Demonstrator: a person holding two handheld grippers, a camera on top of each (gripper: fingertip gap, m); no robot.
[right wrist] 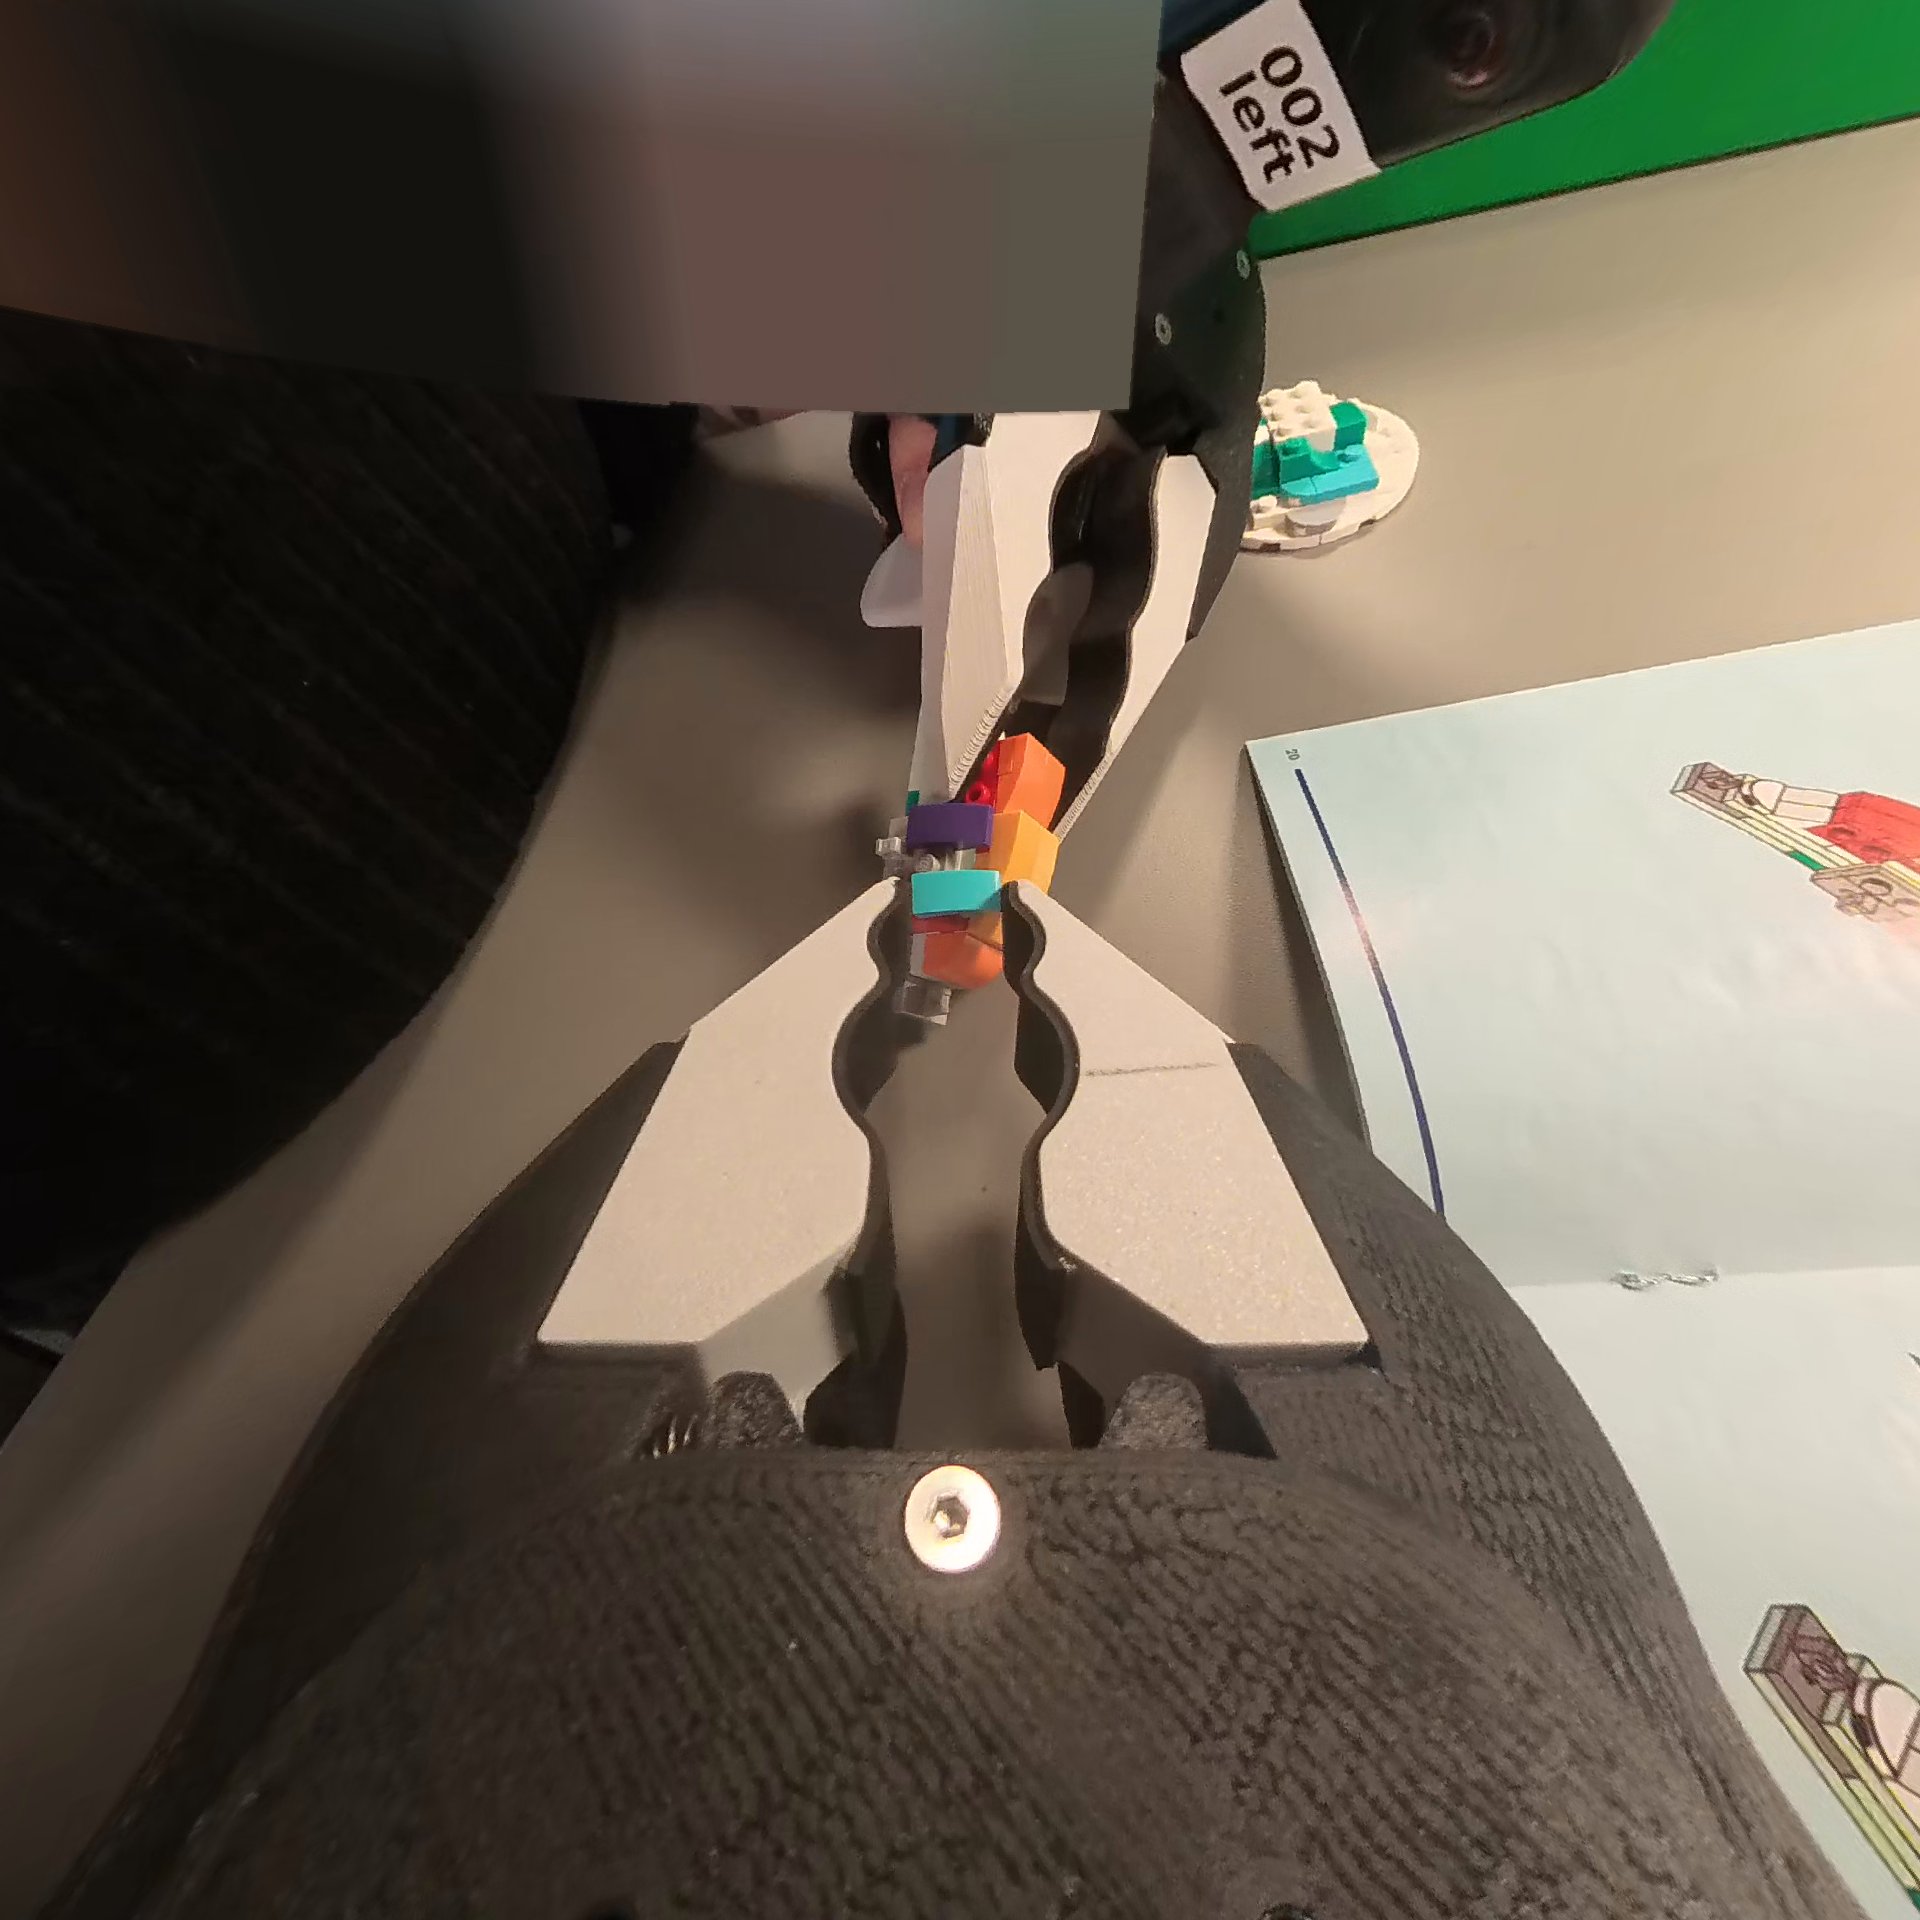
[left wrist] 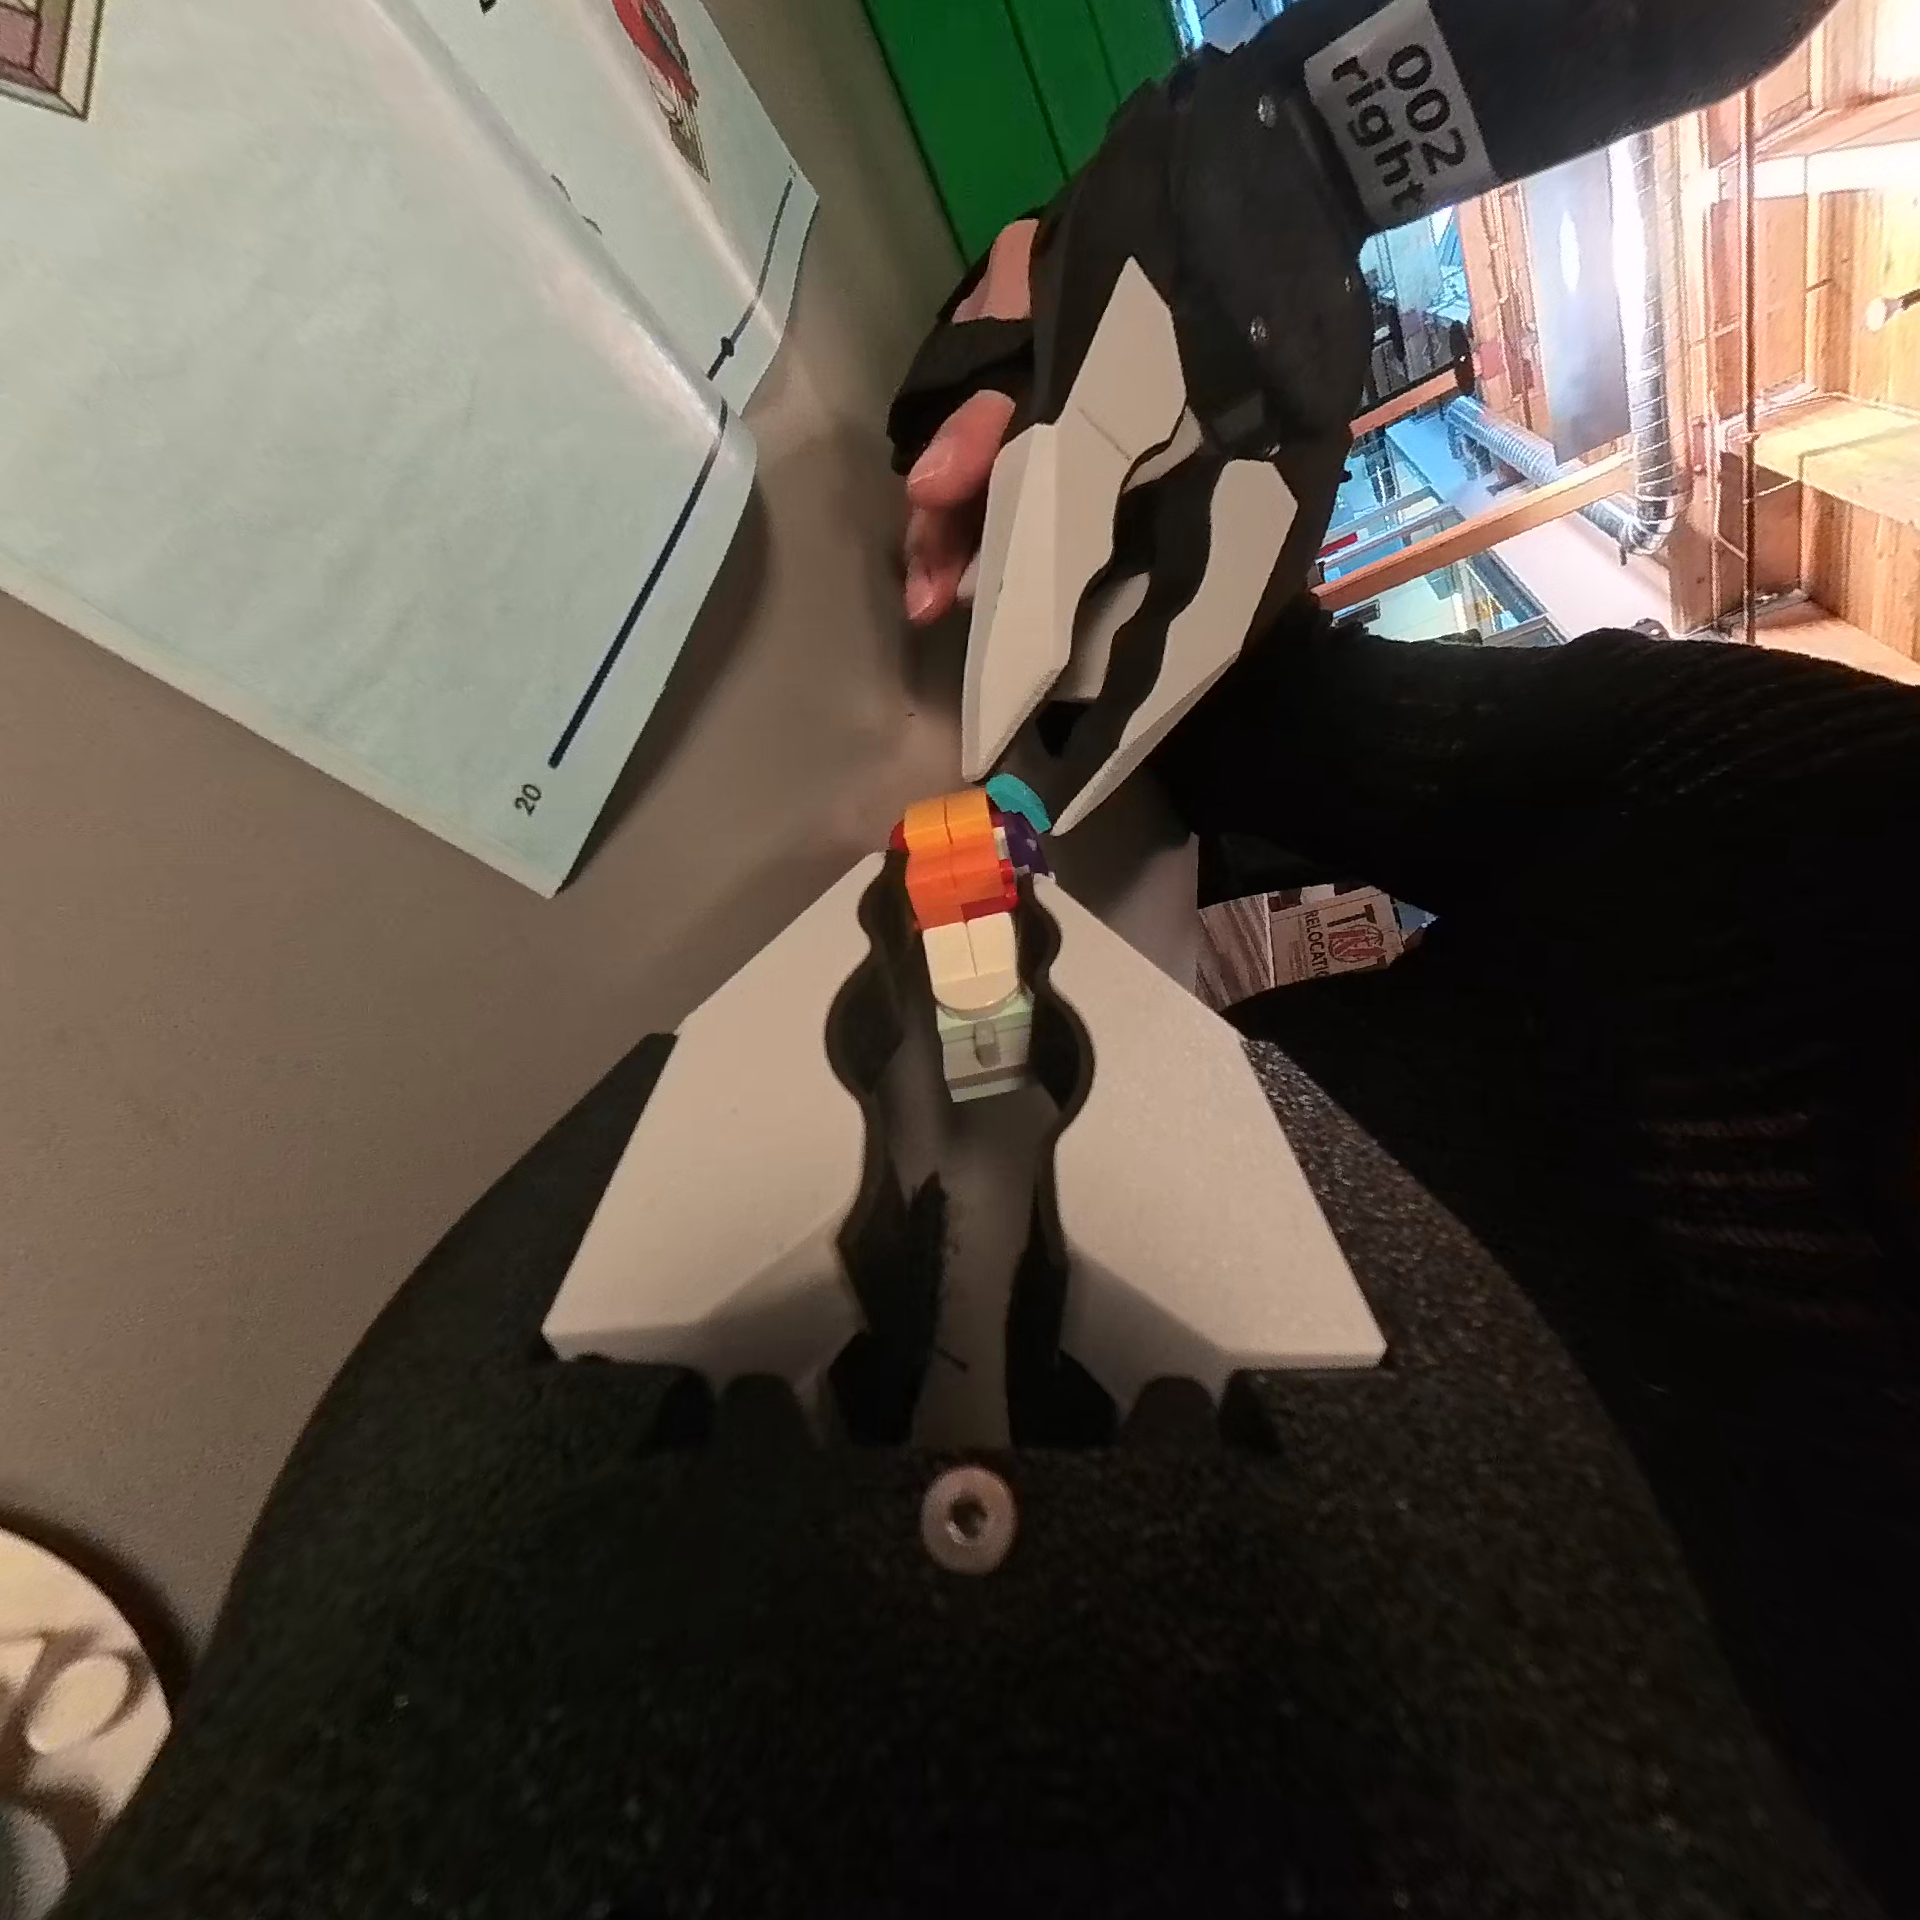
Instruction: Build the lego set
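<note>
My left gripper [left wrist: 966, 883] is shut on a small lego assembly [left wrist: 951, 862] of orange, red, white and pale green bricks and holds it above the grey table. My right gripper [left wrist: 1016, 816] comes in from above with its fingertips closed around a teal piece [left wrist: 1016, 798] at the assembly's far end. In the right wrist view, my right gripper [right wrist: 951, 899] pinches the teal piece [right wrist: 956, 891], which sits on the assembly [right wrist: 1023, 831] beside a purple tile [right wrist: 945, 828]. The left gripper [right wrist: 1003, 800] holds the assembly from the far side.
An open instruction booklet [left wrist: 312, 364] [right wrist: 1662, 987] lies on the table [right wrist: 1558, 364]. A small white and teal lego build on a round white plate [right wrist: 1330, 468] stands farther back. A green panel [right wrist: 1714, 135] borders the table. A person's black sleeve [left wrist: 1558, 935] is close by. Left and right tips are no more than a few centimetres apart. The green panel [right wrist: 1714, 135] is about 35 cm from both grippers' fingertips.
</note>
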